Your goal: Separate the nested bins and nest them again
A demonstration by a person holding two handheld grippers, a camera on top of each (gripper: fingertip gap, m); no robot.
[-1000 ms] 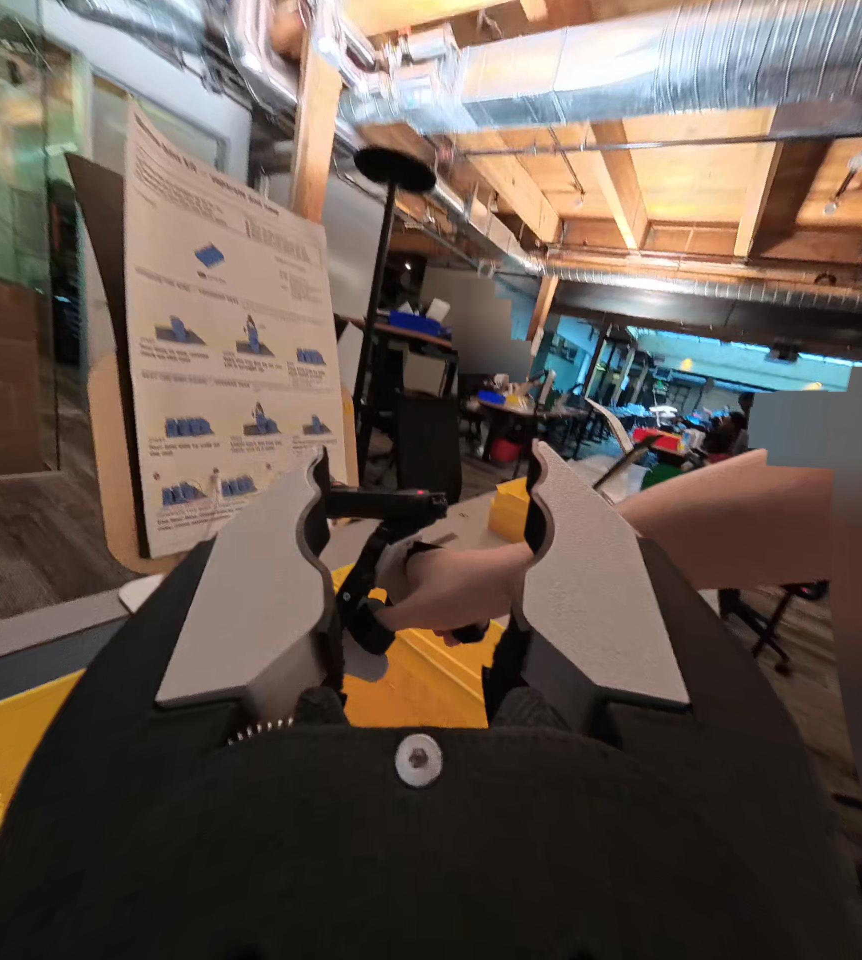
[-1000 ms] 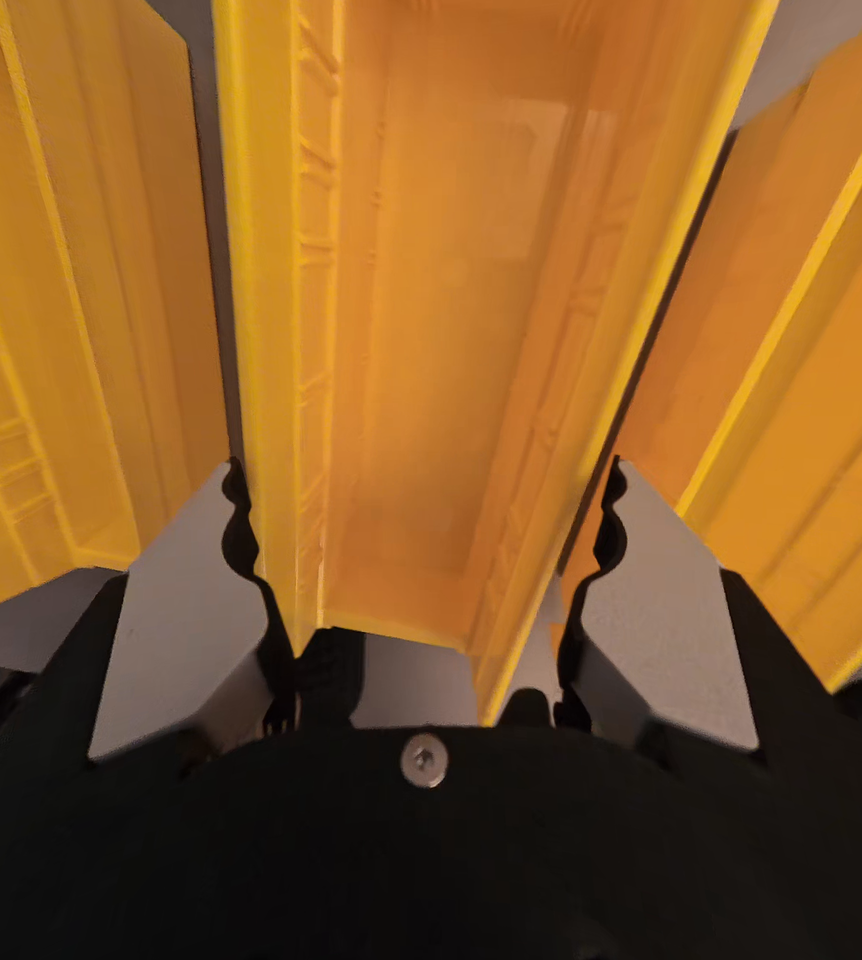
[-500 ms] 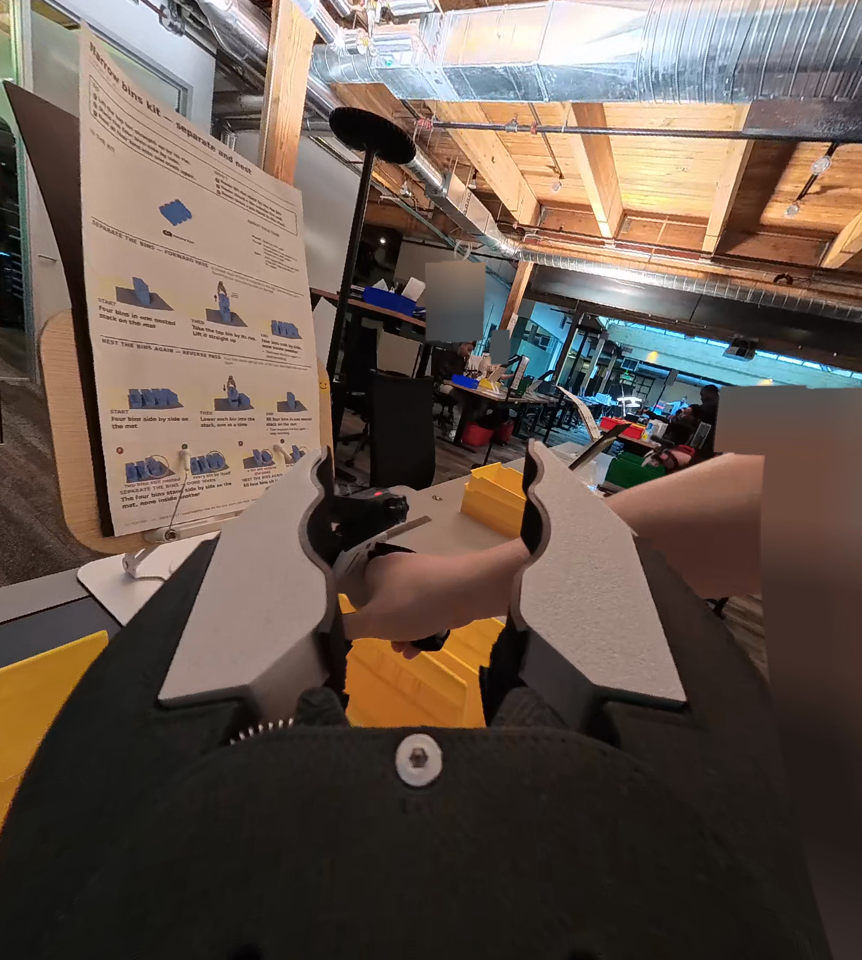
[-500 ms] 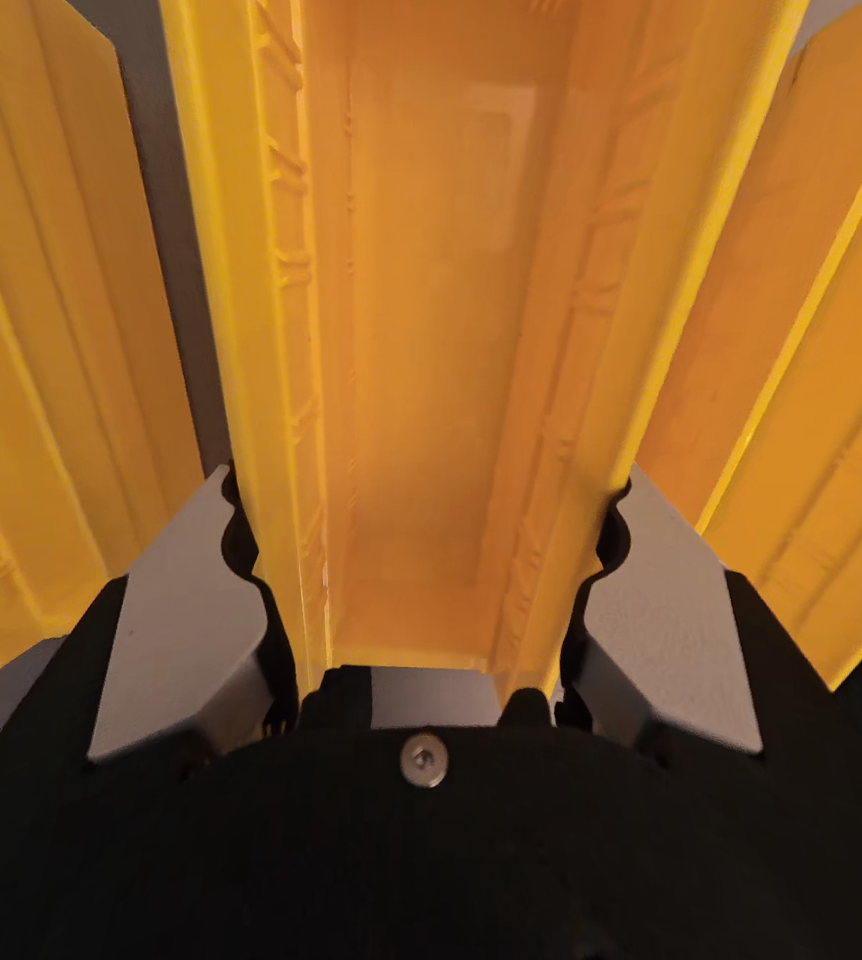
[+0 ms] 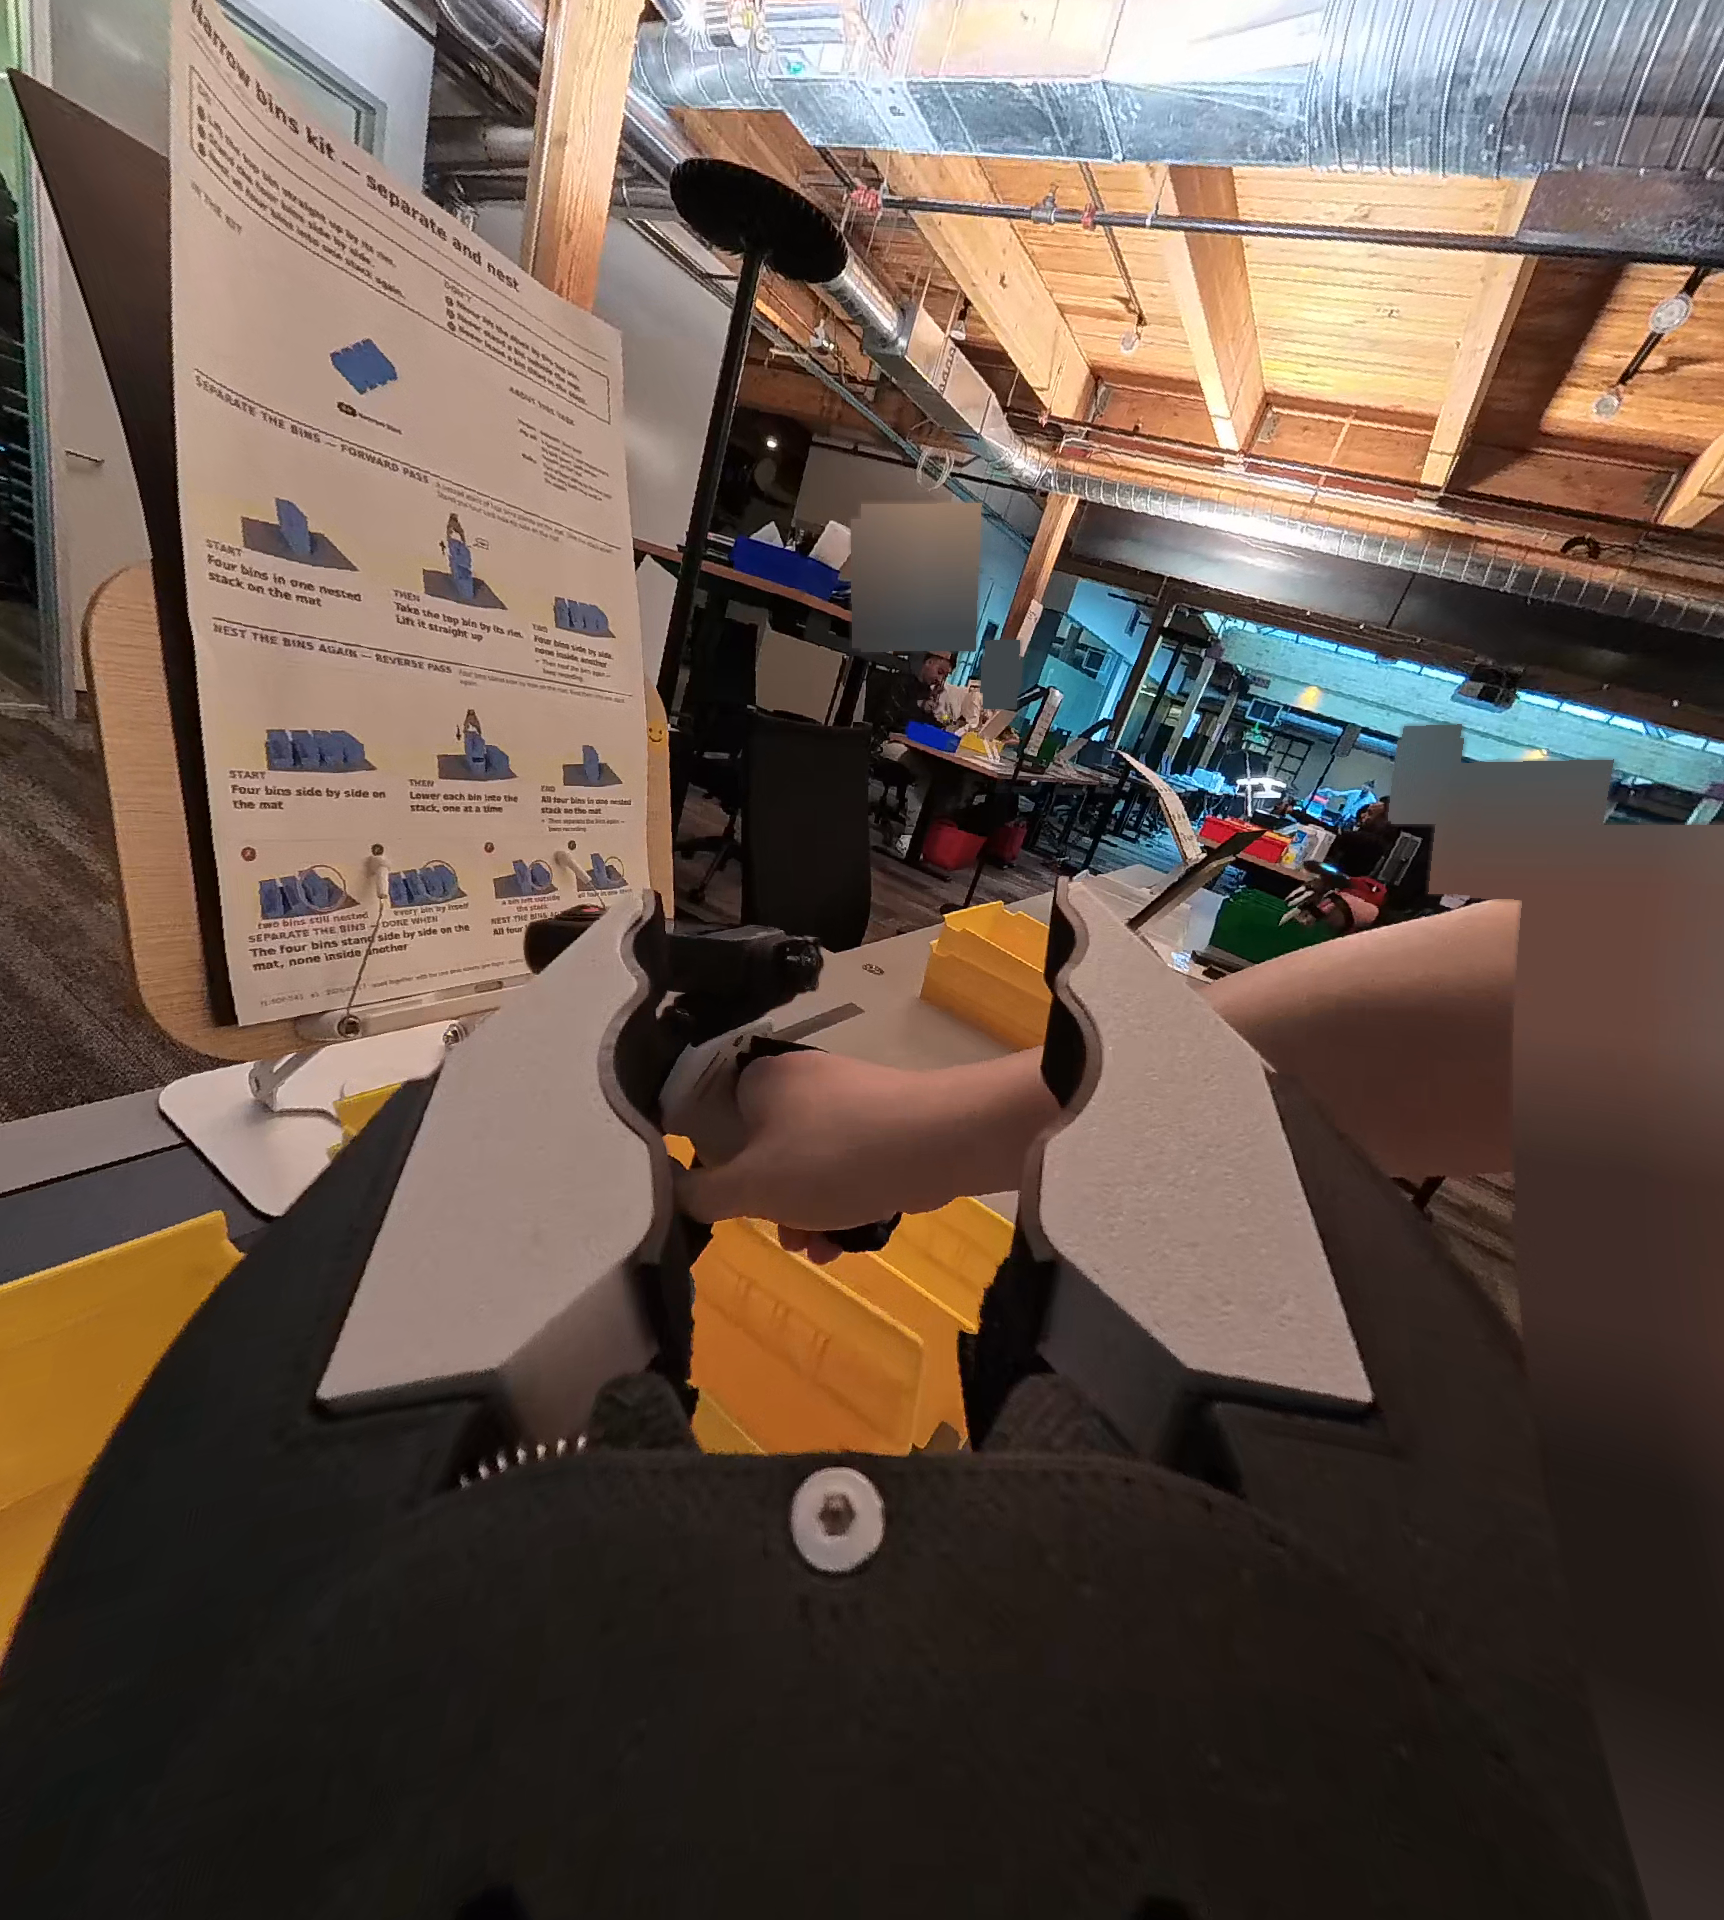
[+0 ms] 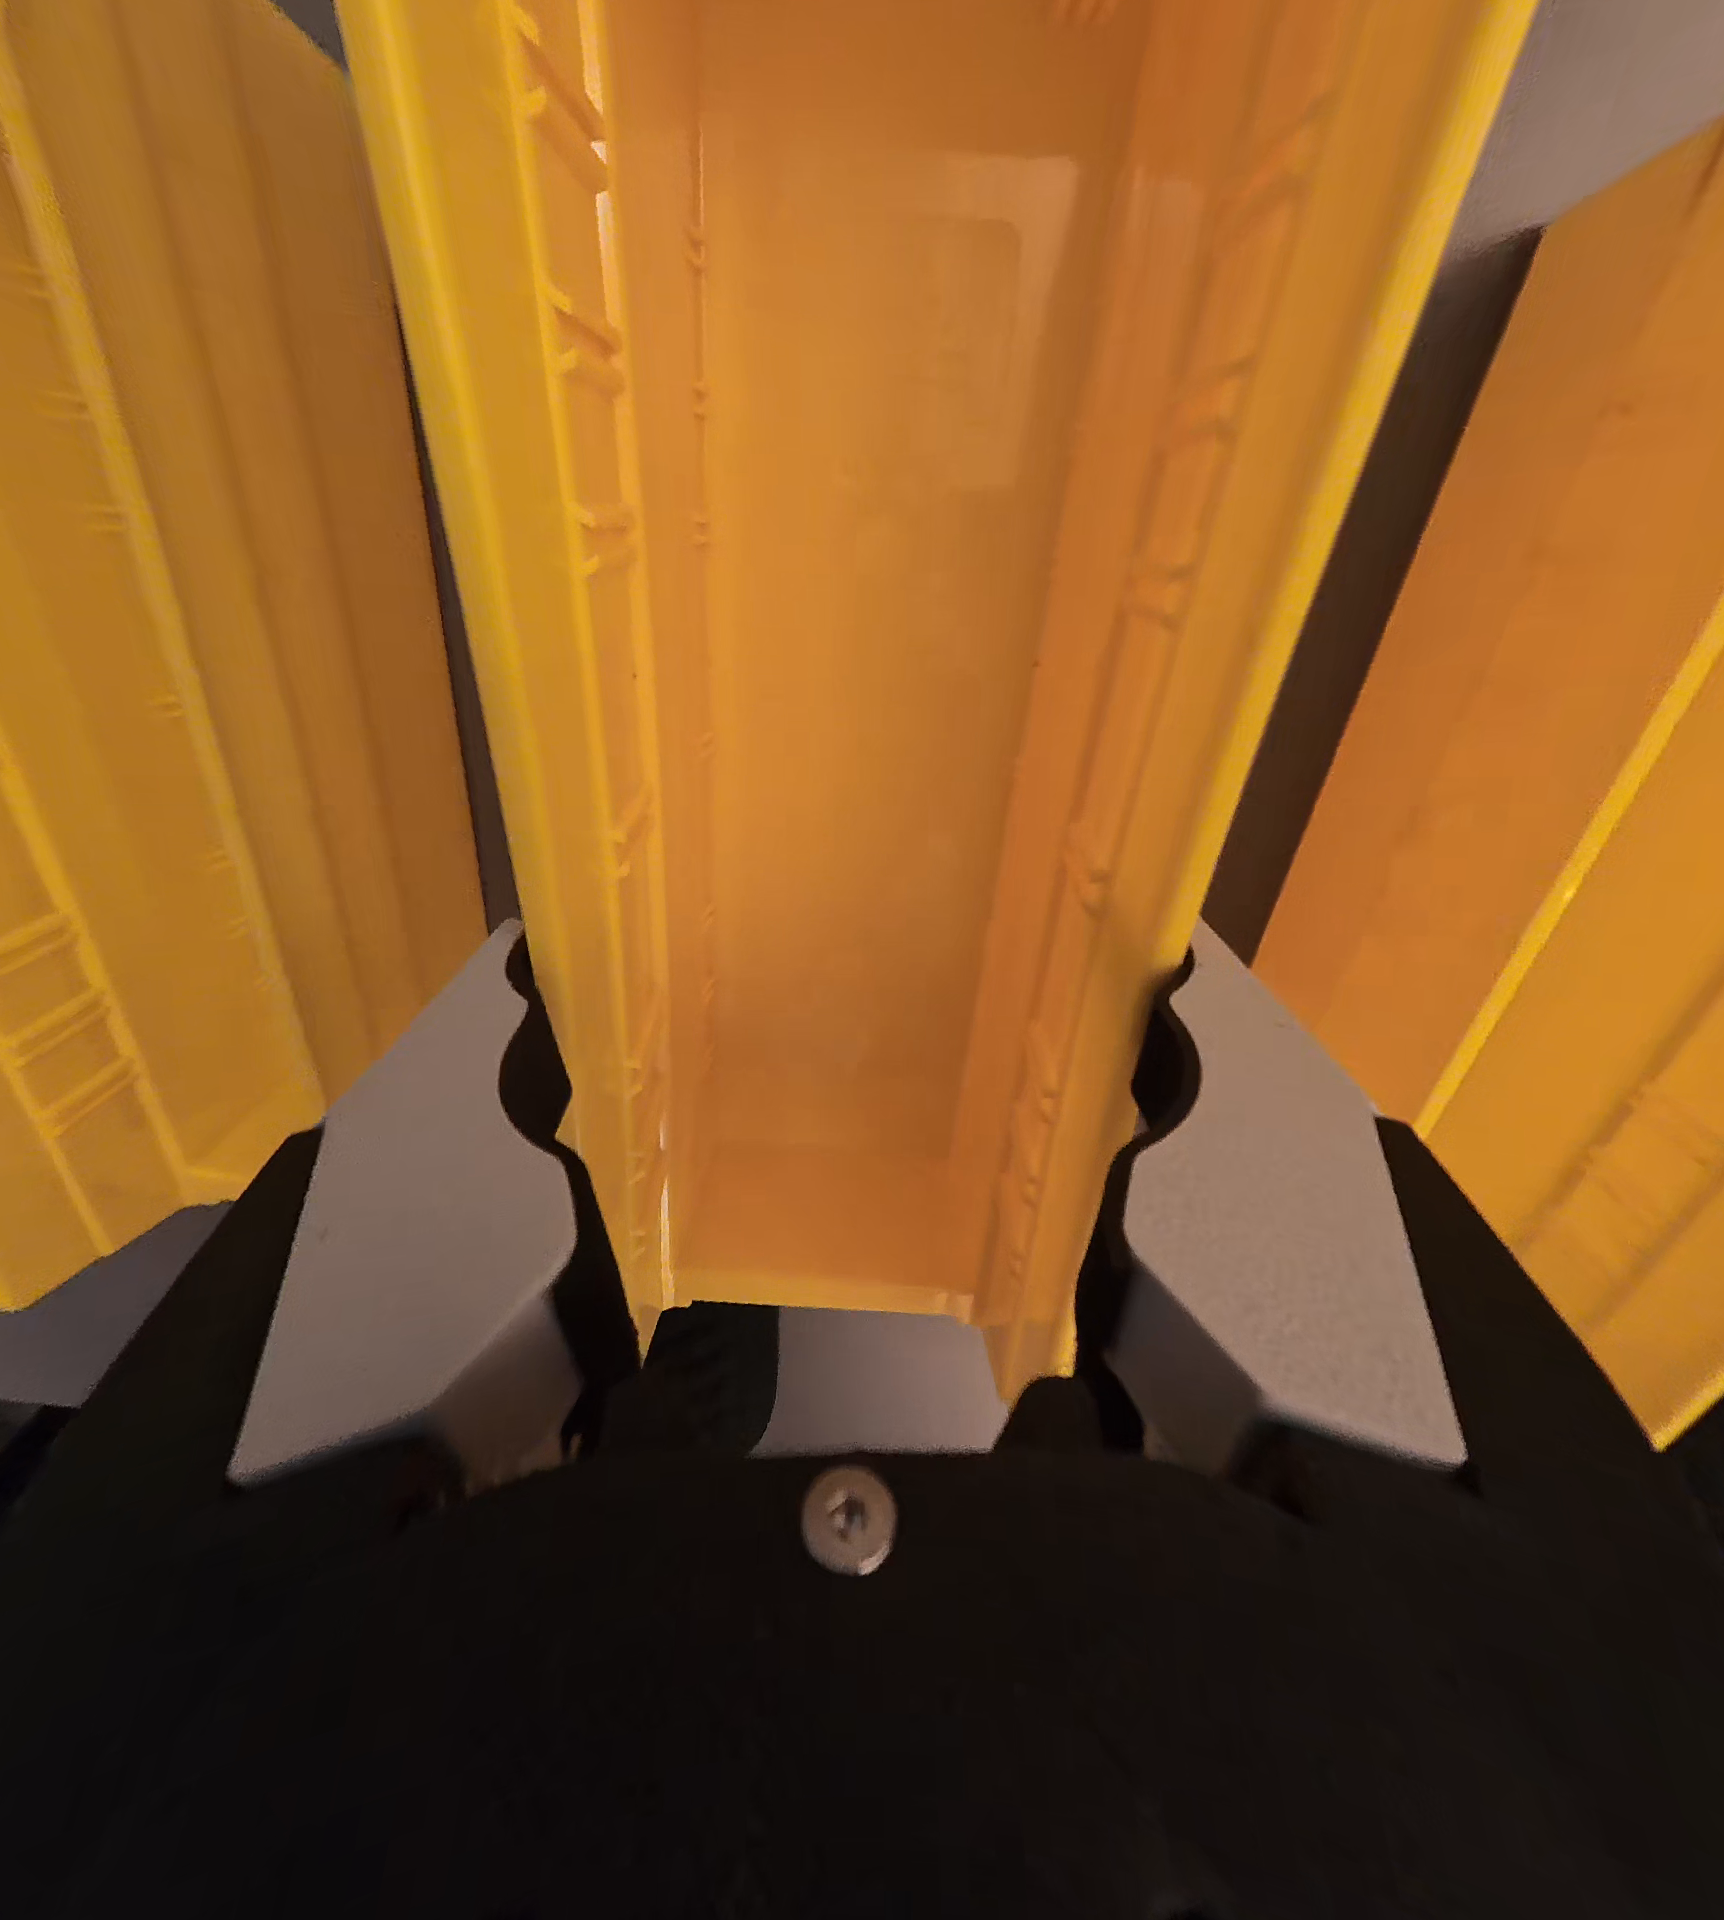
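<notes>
Left wrist view looks across a pale desk (image 5: 879,1023) into an open workshop with wooden beams; the left gripper (image 5: 847,966) hangs spread, clasping nothing. Below, the right gripper (image 6: 853,997) presses both pads on the rims of the middle yellow bin (image 6: 837,623), between two neighbouring bins (image 6: 110,675) standing apart on the desk.

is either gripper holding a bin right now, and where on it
The right gripper grips the middle yellow bin across its two long side walls, near the bin's near end. The left gripper holds nothing.
</notes>
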